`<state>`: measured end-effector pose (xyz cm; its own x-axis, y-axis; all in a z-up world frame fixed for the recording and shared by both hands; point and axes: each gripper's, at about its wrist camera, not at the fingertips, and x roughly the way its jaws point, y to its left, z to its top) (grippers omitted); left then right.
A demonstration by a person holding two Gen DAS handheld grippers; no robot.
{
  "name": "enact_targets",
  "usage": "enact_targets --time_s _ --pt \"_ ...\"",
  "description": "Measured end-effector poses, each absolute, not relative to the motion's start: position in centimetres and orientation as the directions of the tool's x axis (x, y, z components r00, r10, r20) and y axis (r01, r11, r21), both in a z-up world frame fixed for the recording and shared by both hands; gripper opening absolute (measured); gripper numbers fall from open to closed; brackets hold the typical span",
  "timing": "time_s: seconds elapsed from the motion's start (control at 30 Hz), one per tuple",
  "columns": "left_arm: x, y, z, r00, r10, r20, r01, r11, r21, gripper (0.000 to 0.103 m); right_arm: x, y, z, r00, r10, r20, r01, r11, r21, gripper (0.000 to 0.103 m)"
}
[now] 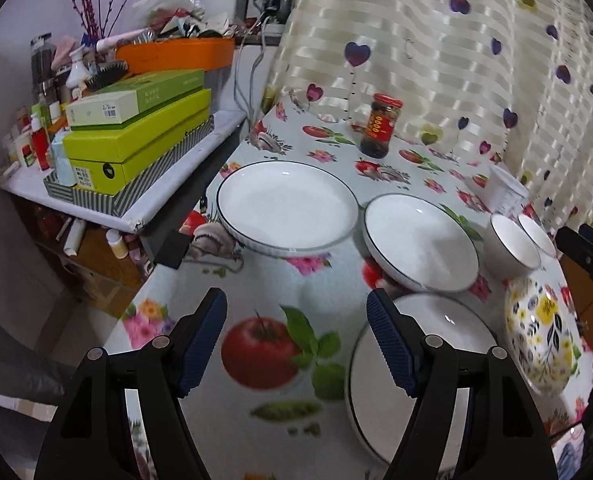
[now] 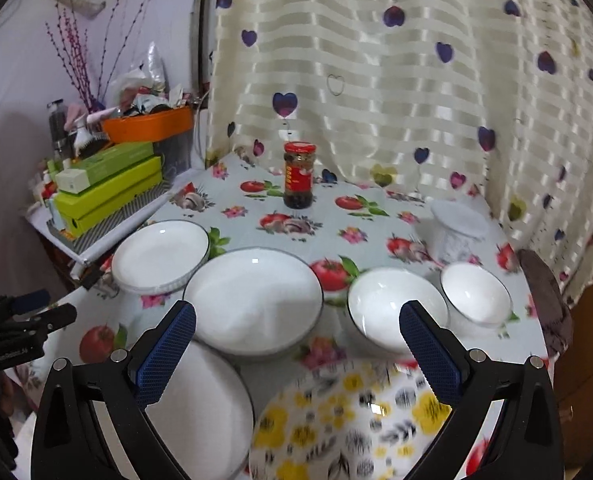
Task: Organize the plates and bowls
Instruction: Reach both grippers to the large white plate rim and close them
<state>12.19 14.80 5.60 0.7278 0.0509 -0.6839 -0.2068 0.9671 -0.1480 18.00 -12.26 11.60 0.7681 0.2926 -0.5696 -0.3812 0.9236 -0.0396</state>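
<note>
Three white plates with dark rims lie on the fruit-print tablecloth: a far-left plate [image 1: 286, 208] [image 2: 160, 254], a middle plate [image 1: 420, 242] [image 2: 254, 300] and a near plate [image 1: 436, 344] [image 2: 200, 404]. Two small white bowls [image 1: 510, 246] [image 2: 394, 308], [image 1: 536, 234] [image 2: 474, 294] stand side by side to the right. A yellow-flowered bowl [image 1: 538, 336] [image 2: 348, 420] sits nearest. My left gripper [image 1: 296, 324] is open over bare cloth left of the near plate. My right gripper [image 2: 296, 340] is open above the flowered bowl, empty. The left gripper [image 2: 24, 328] also shows at the right wrist view's left edge.
A red-lidded sauce jar [image 1: 378, 126] [image 2: 299, 174] stands at the back by the heart-print curtain [image 2: 376, 80]. A white tub [image 2: 458, 232] sits back right. A cluttered side shelf with green boxes [image 1: 136, 136] adjoins the table's left edge. A brown chair back [image 2: 544, 300] stands right.
</note>
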Motion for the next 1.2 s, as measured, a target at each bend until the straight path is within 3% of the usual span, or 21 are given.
enact_targets --time_s 0.17,0.27,0.43,0.6,0.77,1.2 --pt "14.5 17.0 5.6 0.722 0.072 -0.688 -0.243 0.958 -0.154 0.073 21.9 -10.1 11.8 0.726 0.362 -0.585 -0.453 0.891 -0.010 0.103" --pt "15.8 18.3 5.3 0.715 0.072 -0.695 -0.261 0.950 -0.170 0.073 24.8 -8.3 11.3 0.678 0.402 -0.616 -0.499 0.866 0.016 0.092" --pt "18.3 20.3 4.7 0.687 0.110 -0.719 -0.301 0.943 -0.144 0.073 29.0 -5.3 9.8 0.575 0.467 -0.672 -0.563 0.821 0.089 0.065" --pt "20.8 22.3 3.4 0.649 0.098 -0.754 -0.323 0.934 -0.156 0.073 33.0 -2.0 7.0 0.464 0.468 -0.752 -0.601 0.790 0.120 0.051" --pt "22.2 23.9 1.9 0.617 0.091 -0.782 -0.359 0.917 -0.176 0.073 36.6 0.2 4.4 0.411 0.449 -0.794 -0.598 0.789 0.136 0.046" --pt "24.8 24.4 0.1 0.582 0.024 -0.813 -0.353 0.908 -0.226 0.072 40.7 3.6 1.2 0.283 0.477 -0.832 -0.624 0.750 0.218 0.045"
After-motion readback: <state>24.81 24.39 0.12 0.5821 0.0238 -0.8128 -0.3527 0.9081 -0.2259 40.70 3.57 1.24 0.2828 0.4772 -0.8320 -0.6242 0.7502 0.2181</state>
